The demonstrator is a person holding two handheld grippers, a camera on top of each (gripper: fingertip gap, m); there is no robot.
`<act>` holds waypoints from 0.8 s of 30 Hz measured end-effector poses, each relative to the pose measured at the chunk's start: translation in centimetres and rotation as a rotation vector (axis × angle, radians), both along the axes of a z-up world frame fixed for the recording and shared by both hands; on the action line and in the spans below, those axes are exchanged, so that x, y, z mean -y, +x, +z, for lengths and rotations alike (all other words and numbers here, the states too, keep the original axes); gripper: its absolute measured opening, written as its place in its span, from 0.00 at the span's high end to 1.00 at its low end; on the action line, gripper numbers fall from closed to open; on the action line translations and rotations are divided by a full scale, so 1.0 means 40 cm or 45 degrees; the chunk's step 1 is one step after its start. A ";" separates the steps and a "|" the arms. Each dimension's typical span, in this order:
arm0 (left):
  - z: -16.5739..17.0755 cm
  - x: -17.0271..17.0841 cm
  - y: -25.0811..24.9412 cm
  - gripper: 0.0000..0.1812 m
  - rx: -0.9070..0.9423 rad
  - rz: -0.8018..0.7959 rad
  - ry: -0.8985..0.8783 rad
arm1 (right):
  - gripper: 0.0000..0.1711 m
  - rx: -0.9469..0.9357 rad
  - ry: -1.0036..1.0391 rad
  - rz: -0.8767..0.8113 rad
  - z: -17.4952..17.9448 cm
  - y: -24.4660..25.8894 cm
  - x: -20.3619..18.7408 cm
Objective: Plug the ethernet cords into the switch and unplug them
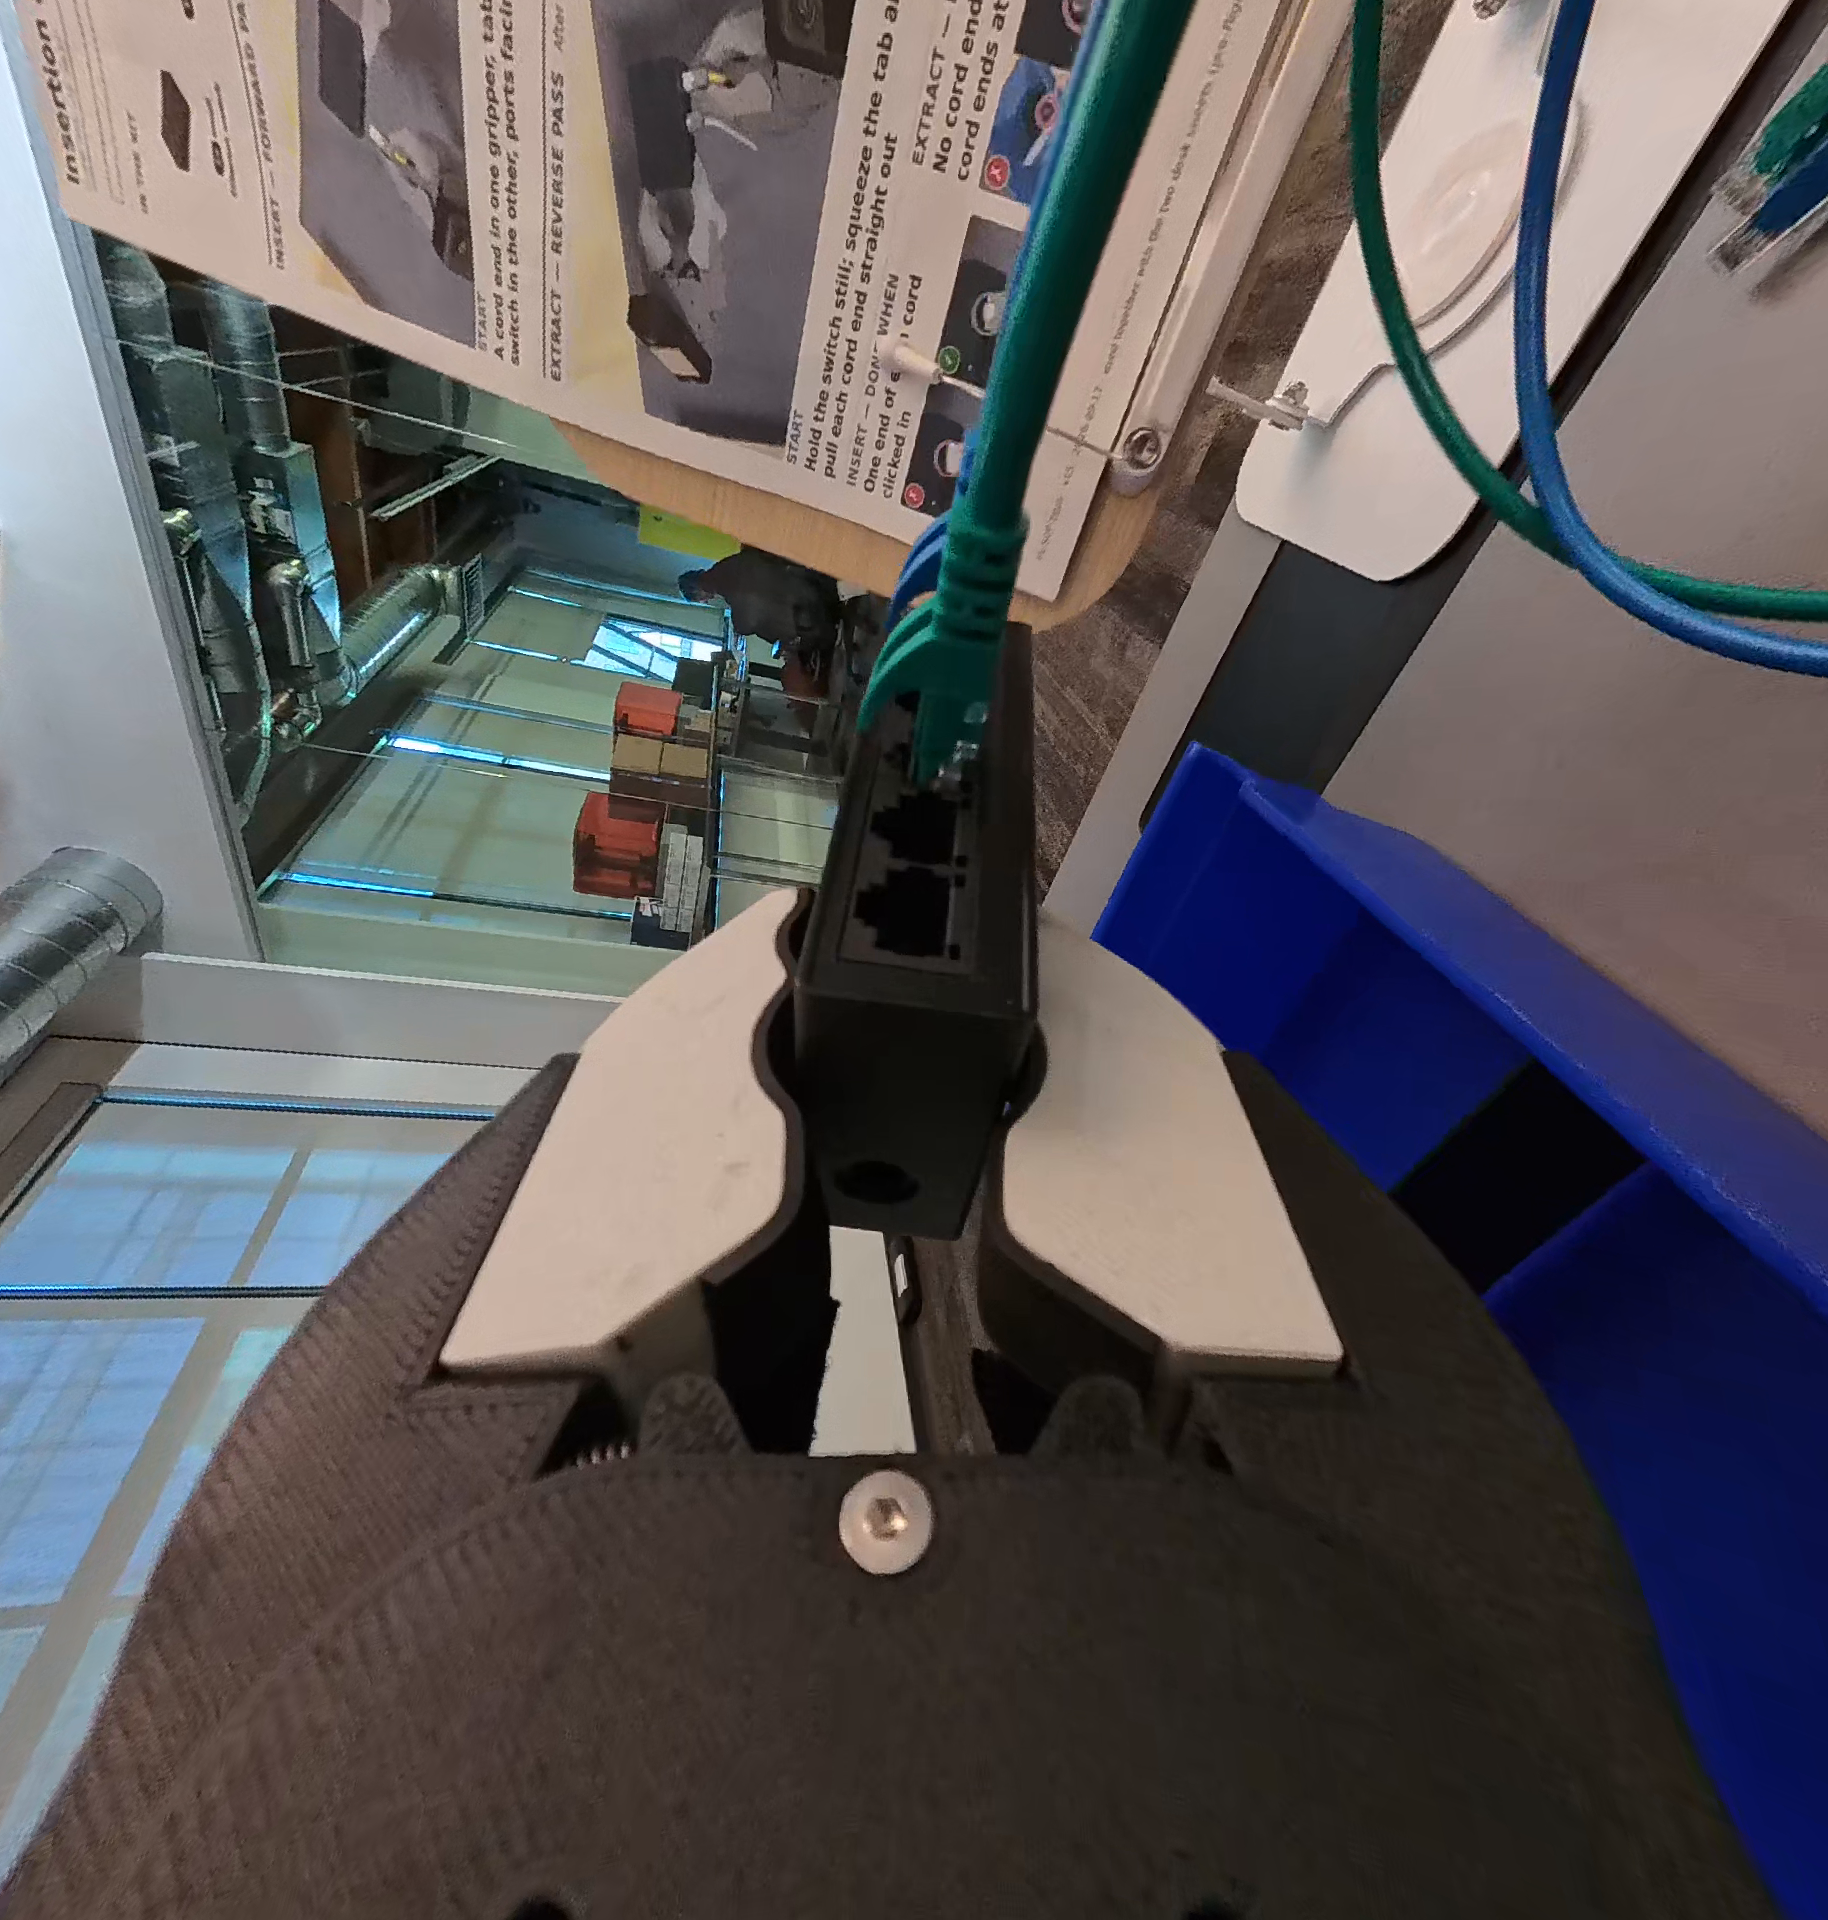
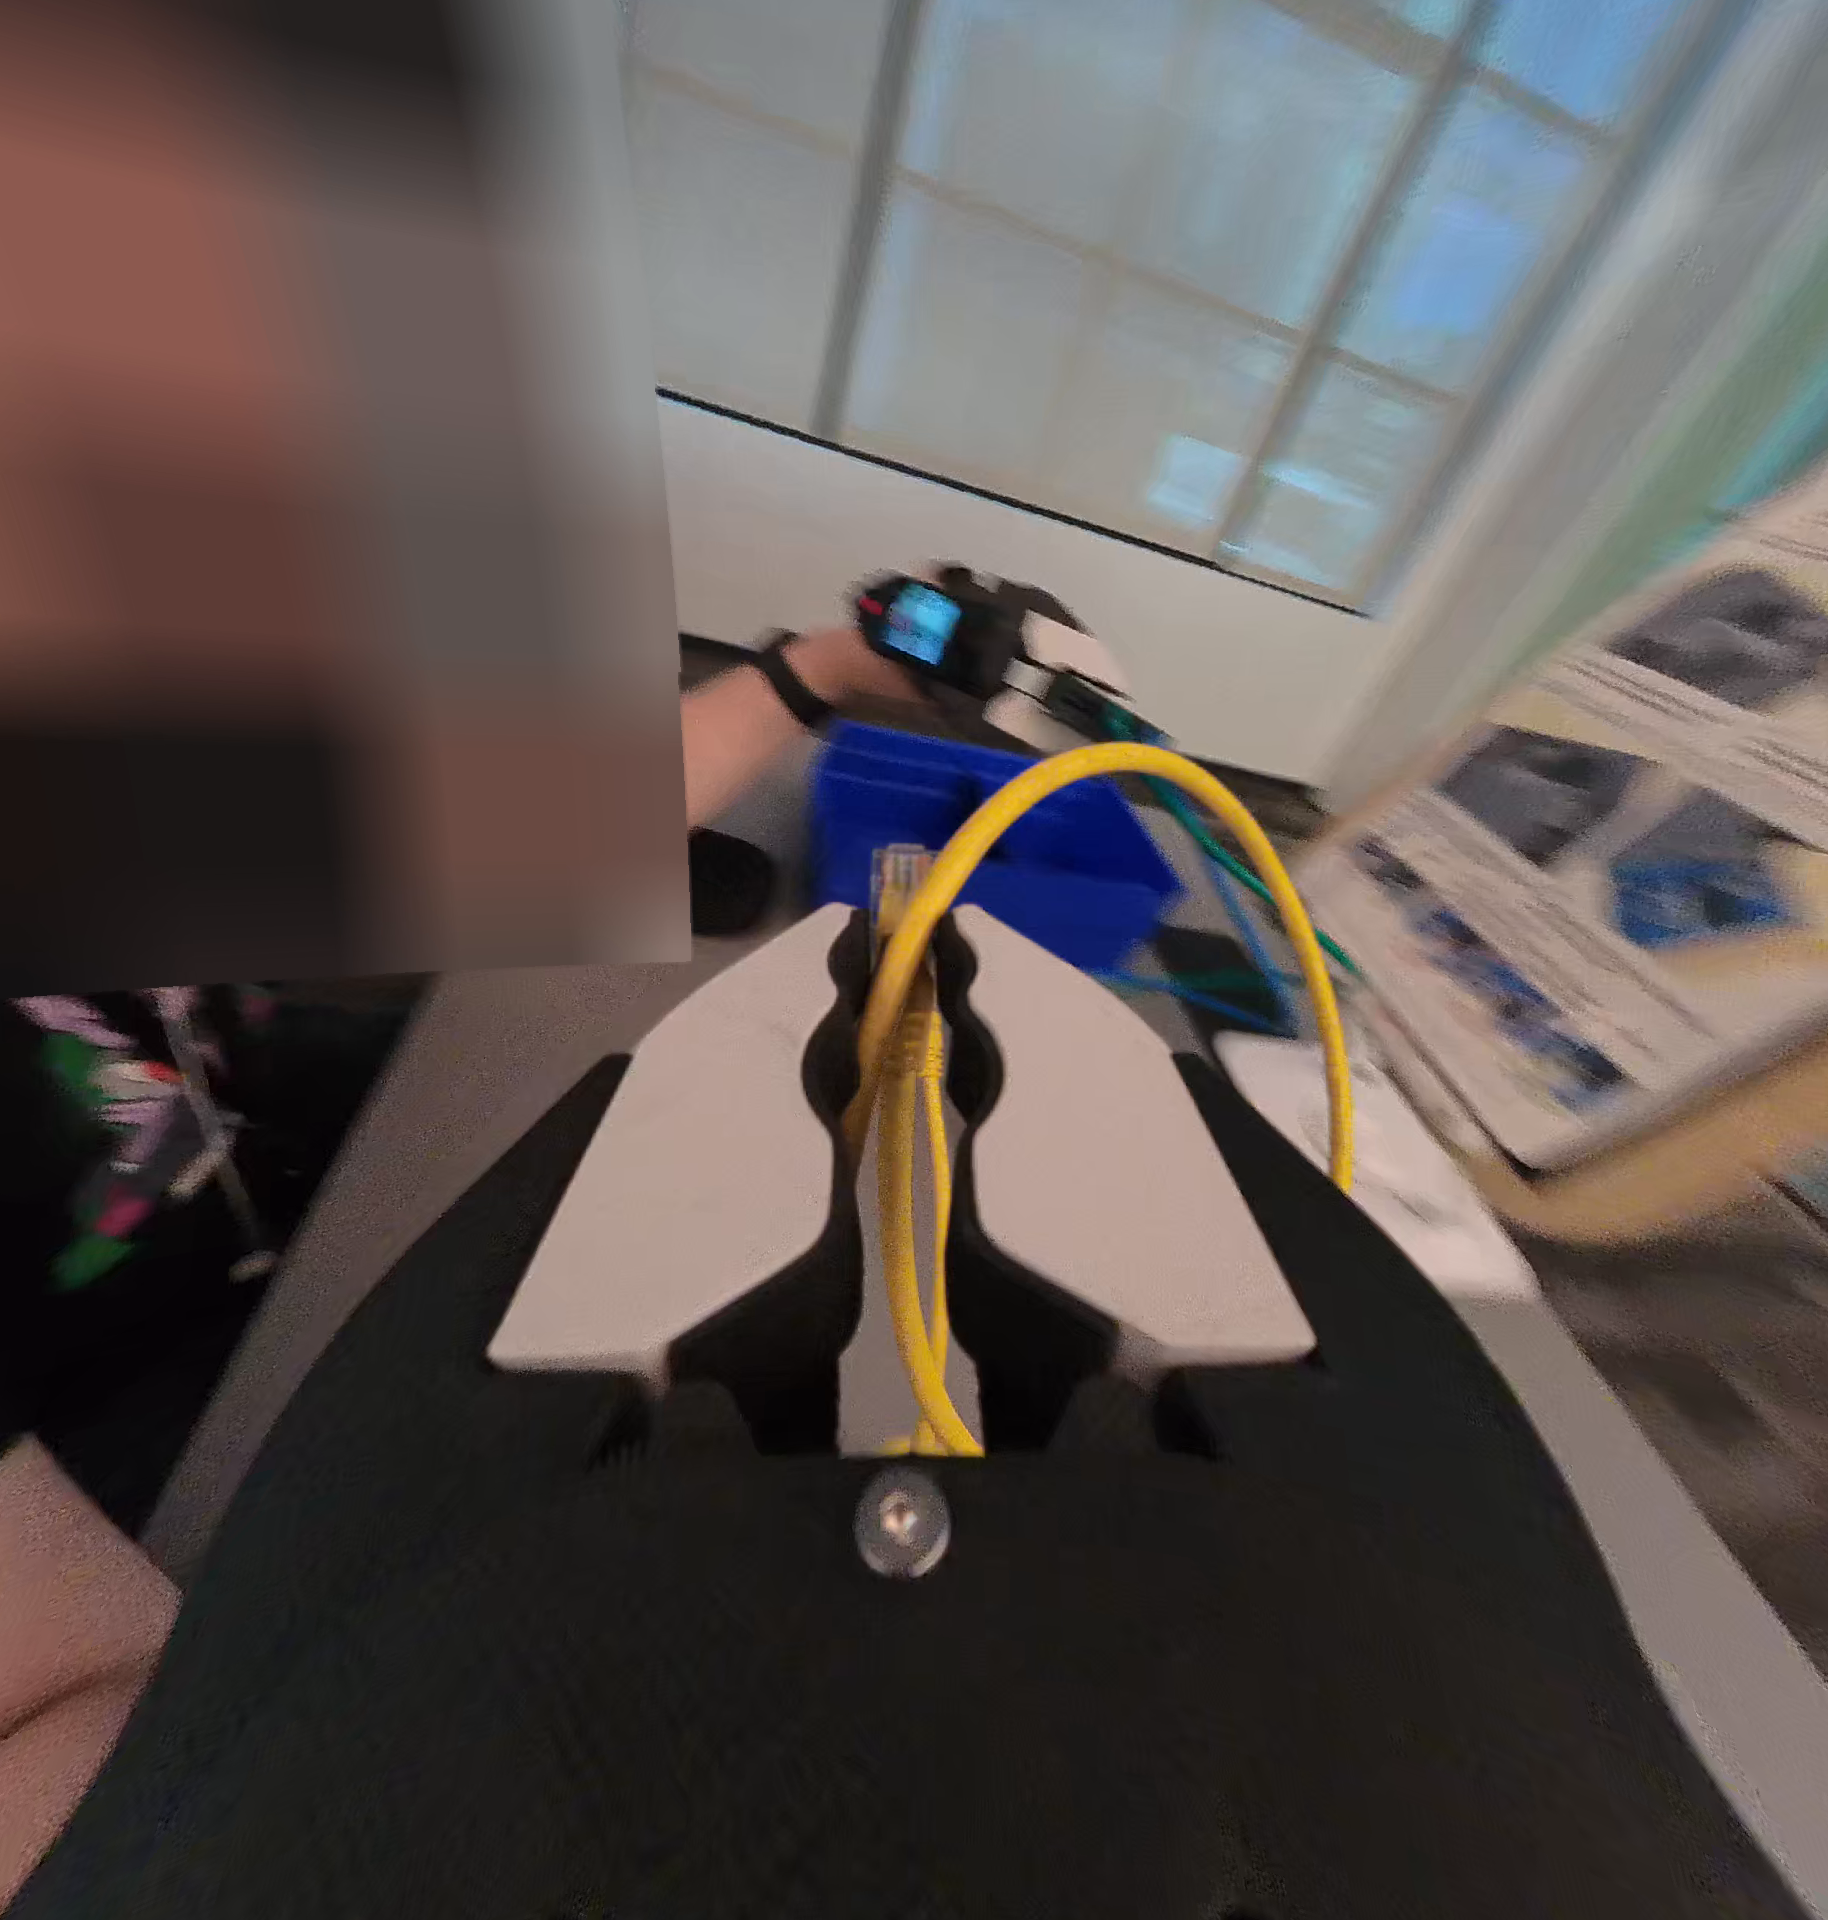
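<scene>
The switch (image 1: 915, 997), a small black box, sits clamped between the fingers of the left gripper (image 1: 905, 1039), jaws closed onto its sides, with its port face turned up and away from the camera. Two empty ports lie nearest the fingertips; just beyond them the green ethernet cord (image 1: 967, 582) is seated in a port, and a blue ethernet cord (image 1: 925, 556) appears to be plugged in right behind it, mostly hidden. Both cords run off past the gripper to a loose pair of green and blue plugs (image 1: 1793, 177) far off to the right. A blue bin (image 1: 1512, 1039) stands close on the right side.

The right gripper (image 2: 905, 935) is closed on the yellow ethernet cord (image 2: 1128, 769) just behind its clear plug (image 2: 899, 868), which pokes out beyond the fingertips; the cord loops forward and back down on the right. Well ahead, the other gripper with the switch is blurred.

Risks, as I judge them: the plug is held by soft cord, so it may tilt or twist and miss the port; the yellow loop could snag on the hanging cords; a hard push could slide the switch in its grip.
</scene>
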State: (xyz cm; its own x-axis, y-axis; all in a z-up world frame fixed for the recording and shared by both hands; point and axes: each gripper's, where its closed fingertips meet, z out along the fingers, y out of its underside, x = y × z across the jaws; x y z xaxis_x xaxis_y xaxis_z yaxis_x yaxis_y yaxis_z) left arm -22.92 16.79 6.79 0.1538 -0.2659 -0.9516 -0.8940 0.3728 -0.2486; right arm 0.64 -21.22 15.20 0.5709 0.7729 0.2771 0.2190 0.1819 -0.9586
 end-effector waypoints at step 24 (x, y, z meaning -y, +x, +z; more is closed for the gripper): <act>-0.033 0.040 0.071 0.83 -0.094 -0.072 0.018 | 0.89 0.173 -1.449 -0.160 -0.564 0.216 -0.027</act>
